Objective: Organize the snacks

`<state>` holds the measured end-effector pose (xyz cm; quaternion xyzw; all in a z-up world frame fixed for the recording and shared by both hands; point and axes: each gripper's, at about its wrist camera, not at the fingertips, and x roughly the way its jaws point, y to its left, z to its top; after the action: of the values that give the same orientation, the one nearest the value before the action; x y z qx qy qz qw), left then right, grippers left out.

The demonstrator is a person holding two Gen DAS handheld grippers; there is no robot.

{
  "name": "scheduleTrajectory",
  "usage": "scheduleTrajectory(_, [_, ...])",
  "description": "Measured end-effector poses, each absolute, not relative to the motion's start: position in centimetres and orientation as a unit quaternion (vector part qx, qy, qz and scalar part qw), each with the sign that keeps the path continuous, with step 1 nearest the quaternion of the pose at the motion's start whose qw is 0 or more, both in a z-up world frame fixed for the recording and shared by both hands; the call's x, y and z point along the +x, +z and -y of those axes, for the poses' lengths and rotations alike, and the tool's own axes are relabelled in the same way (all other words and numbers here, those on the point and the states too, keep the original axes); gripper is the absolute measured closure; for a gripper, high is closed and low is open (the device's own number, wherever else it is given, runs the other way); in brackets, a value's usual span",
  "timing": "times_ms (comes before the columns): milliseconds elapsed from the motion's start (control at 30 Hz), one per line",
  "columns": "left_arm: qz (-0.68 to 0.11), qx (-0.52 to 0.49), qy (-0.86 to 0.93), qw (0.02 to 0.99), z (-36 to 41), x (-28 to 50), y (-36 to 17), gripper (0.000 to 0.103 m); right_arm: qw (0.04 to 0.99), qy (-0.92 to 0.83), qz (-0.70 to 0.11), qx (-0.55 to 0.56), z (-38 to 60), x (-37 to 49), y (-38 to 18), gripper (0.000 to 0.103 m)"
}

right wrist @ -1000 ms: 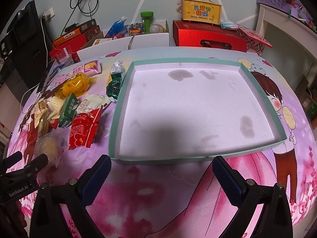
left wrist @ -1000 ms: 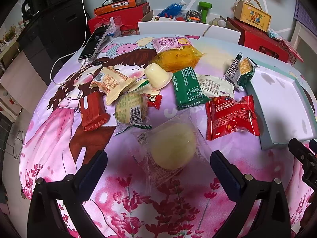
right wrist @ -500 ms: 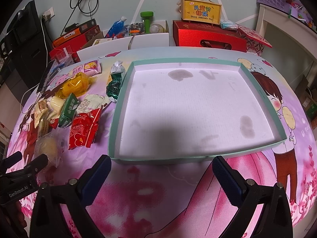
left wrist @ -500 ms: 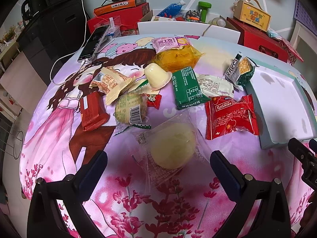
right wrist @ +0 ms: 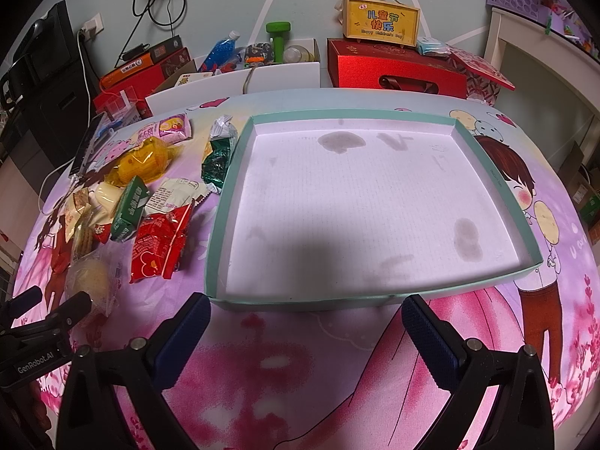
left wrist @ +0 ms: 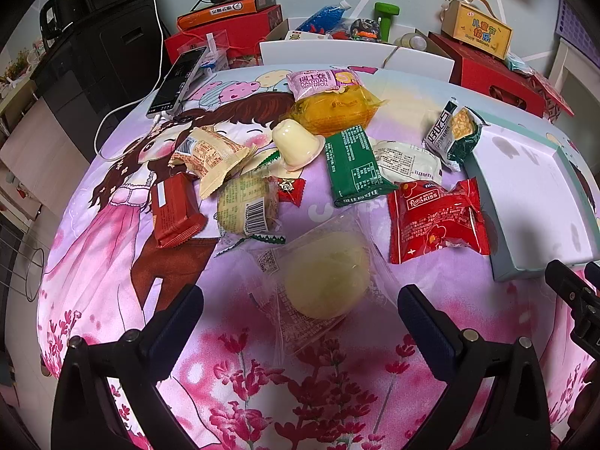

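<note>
the left gripper (left wrist: 300, 300) hung low over the pink cartoon-printed tablecloth (left wrist: 112, 262) with its two dark fingers spread wide apart, holding nothing; between them lay a pale round bun in a clear plastic wrapper (left wrist: 322, 281). beyond it the snacks were scattered in a loose pile: a red crinkled packet with white lettering (left wrist: 437, 221) just beside the tray, a green flat packet (left wrist: 356, 165), a white printed packet (left wrist: 408, 161), an upturned cream jelly cup (left wrist: 296, 142), a dark red bar-shaped packet (left wrist: 174, 213), and a yellow translucent bag (left wrist: 337, 110) farther back. the right gripper (right wrist: 303, 322) also stood open and empty, its fingers apart before the near wall of the shallow mint-green cardboard tray with a white floor (right wrist: 491, 176), which held no snacks; the pile sat to its left.
</note>
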<state>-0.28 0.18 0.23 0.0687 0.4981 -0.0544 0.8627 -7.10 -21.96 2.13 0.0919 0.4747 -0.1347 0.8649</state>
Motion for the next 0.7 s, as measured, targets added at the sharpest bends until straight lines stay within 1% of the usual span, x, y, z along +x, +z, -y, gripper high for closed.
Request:
scheduleTrajectory(400, [-0.499,0.066,-0.051,0.862,-0.2,-0.4,0.1,0.0,0.866,-0.132,-0.473,0.093,21.9,-7.0,2.3,0.0])
scheduleTrajectory(700, [-0.511,0.042,-0.045,0.857,-0.7,0.5,-0.3,0.0,0.892,-0.065,-0.431,0.119,20.2,-4.5,4.6,0.0])
